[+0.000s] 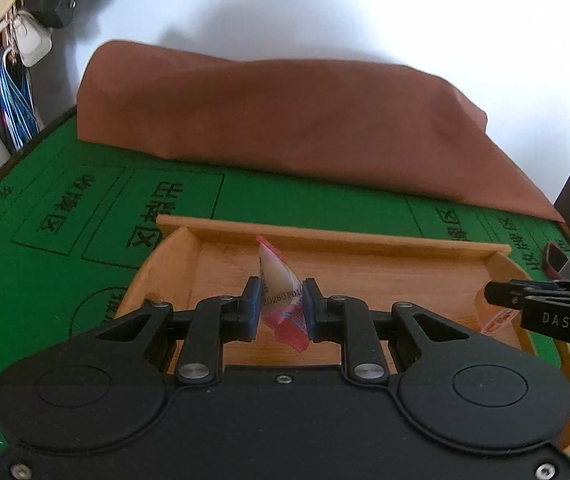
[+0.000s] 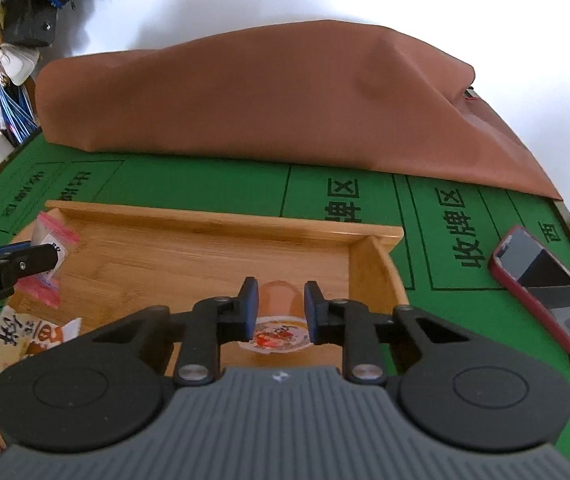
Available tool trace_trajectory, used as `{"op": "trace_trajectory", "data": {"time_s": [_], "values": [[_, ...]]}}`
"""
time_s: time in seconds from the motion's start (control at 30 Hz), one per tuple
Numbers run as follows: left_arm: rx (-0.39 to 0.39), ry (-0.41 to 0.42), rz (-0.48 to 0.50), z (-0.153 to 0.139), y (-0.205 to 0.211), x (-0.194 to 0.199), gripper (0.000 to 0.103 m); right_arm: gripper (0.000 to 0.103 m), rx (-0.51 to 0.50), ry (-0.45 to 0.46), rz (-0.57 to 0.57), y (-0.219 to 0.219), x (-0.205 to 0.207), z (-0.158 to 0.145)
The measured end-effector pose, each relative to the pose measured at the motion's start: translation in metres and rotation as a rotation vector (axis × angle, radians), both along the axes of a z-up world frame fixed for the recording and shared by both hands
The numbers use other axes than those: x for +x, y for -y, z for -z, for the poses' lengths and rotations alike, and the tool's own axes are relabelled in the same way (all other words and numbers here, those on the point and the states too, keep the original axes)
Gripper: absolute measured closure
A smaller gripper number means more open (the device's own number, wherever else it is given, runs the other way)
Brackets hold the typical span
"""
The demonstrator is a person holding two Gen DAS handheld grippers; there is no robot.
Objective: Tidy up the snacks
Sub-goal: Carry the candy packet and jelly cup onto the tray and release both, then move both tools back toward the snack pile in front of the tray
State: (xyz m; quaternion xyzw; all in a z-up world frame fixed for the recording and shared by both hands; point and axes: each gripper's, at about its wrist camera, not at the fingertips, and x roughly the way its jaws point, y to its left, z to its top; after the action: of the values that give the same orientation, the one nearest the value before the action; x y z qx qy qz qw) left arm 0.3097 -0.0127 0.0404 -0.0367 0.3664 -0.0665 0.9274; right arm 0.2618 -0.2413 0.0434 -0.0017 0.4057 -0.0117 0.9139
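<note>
My left gripper [image 1: 283, 304] is clamped on a small clear-and-pink candy sachet with crimped pink ends [image 1: 281, 292], both pads pressing its sides, a printed date code showing at the pinch. The sachet stands nearly upright, its top tilted a little to the left, over the floor of the shallow bamboo tray [image 1: 325, 240] right ahead of me. Off to my right, the other black gripper's tip reaches in over the tray's right end.

My right gripper [image 2: 281, 308] straddles a small orange jelly cup with a printed foil lid [image 2: 281, 334]; the blue-faced pads sit on either side of it with slim gaps showing, so I cannot tell whether they are actually gripping it. The cup lies on the tray floor near the right-hand wall. To my left in the tray lies a white snack packet with bold black characters [image 2: 13, 344]. Further right on the green felt mat [image 2: 205, 180] rests a red-cased smartphone [image 2: 549, 292]. Beyond the tray, a brown cloth [image 2: 265, 96] drapes a long hump.
</note>
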Motion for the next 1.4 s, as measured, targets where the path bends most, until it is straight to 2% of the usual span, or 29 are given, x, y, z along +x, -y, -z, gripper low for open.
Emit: {"op": "trace_trajectory", "data": {"time_s": [0.37, 0.93, 1.03, 1.13, 1.17, 1.4], "values": [[0.012, -0.032, -0.003, 0.018, -0.003, 0.009, 0.082, 0.075, -0.012, -0.007, -0.009, -0.002, 0.001, 0.001], [0.051, -0.02, 0.0, 0.013, 0.005, 0.005, 0.079, 0.074, -0.022, -0.013, -0.023, -0.002, 0.0, 0.001], [0.068, -0.01, 0.0, 0.011, 0.006, 0.003, 0.079, 0.07, -0.03, -0.014, -0.025, -0.002, -0.001, 0.002], [0.065, -0.009, -0.002, 0.01, 0.004, 0.002, 0.074, 0.067, -0.028, -0.014, -0.027, -0.002, -0.001, 0.002], [0.065, -0.008, -0.003, 0.009, 0.004, 0.002, 0.069, 0.066, -0.027, -0.014, -0.027, -0.002, -0.001, 0.002], [0.078, 0.006, -0.006, 0.004, 0.004, -0.004, 0.052, 0.062, -0.026, -0.007, -0.035, -0.001, -0.005, -0.002]]}}
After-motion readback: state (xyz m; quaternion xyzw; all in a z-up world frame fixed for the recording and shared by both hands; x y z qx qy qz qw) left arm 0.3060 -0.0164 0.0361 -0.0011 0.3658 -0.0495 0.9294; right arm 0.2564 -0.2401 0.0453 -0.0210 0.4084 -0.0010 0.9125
